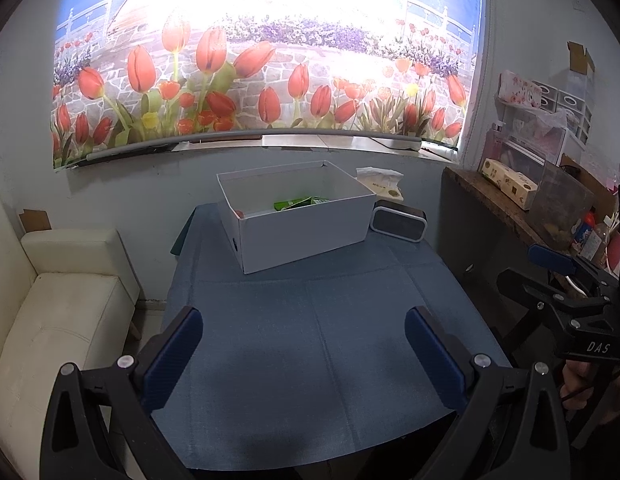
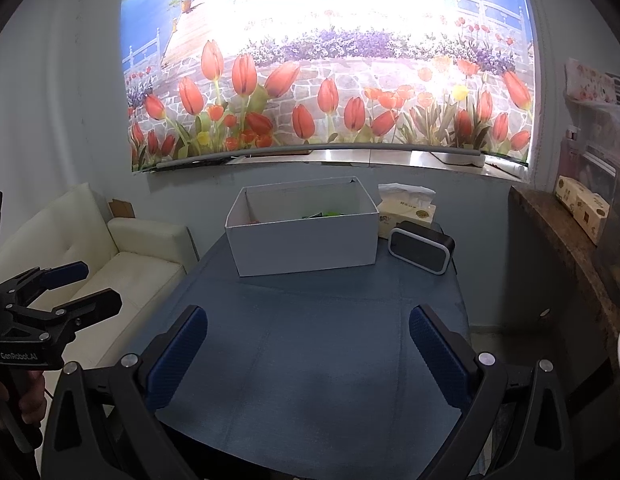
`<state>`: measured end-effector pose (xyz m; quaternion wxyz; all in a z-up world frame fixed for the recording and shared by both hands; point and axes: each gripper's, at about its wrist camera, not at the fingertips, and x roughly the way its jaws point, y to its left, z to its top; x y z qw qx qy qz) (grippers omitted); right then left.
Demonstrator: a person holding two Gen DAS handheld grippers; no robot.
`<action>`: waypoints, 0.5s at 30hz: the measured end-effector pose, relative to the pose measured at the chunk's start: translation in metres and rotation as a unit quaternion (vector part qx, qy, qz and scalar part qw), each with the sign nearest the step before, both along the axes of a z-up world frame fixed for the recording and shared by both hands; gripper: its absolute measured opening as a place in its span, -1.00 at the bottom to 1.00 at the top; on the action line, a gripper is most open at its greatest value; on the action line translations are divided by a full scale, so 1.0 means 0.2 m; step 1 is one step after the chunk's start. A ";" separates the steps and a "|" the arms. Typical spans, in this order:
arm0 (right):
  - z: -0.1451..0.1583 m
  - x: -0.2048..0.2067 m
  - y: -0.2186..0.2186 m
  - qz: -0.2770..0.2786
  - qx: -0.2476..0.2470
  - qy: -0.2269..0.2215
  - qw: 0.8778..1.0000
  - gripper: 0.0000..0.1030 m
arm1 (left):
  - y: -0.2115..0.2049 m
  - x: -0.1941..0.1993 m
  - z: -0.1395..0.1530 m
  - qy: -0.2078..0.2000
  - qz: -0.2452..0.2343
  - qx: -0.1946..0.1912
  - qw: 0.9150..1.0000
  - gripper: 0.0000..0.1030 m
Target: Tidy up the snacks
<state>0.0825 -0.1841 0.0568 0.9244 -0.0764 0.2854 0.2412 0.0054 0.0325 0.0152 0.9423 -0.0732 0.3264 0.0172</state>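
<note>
White cardboard box (image 1: 306,224) holds green snack packets (image 1: 300,203) on the blue tablecloth (image 1: 310,340). Left gripper (image 1: 302,354) and right gripper (image 2: 308,356) gape wide, holding nothing.

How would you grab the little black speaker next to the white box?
Probably from above, closing on the speaker's long front and back faces. It stands upright on the blue cloth, narrow front to back. Its left end sits close to the white box, leaving little finger room. The open right gripper looks nearer.

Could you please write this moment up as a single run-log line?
left gripper open, empty | right gripper open, empty | white box holds green packet | blue tablecloth bare in front
</note>
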 end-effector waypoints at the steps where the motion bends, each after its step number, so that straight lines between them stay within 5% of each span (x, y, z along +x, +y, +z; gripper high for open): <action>1: 0.00 0.00 0.00 0.001 0.001 0.000 1.000 1.00 | 0.00 0.00 0.00 0.000 -0.001 -0.001 1.000 1.00; 15: 0.01 0.00 0.02 0.006 0.000 0.005 1.000 1.00 | 0.00 0.00 0.00 0.002 -0.006 -0.001 1.000 1.00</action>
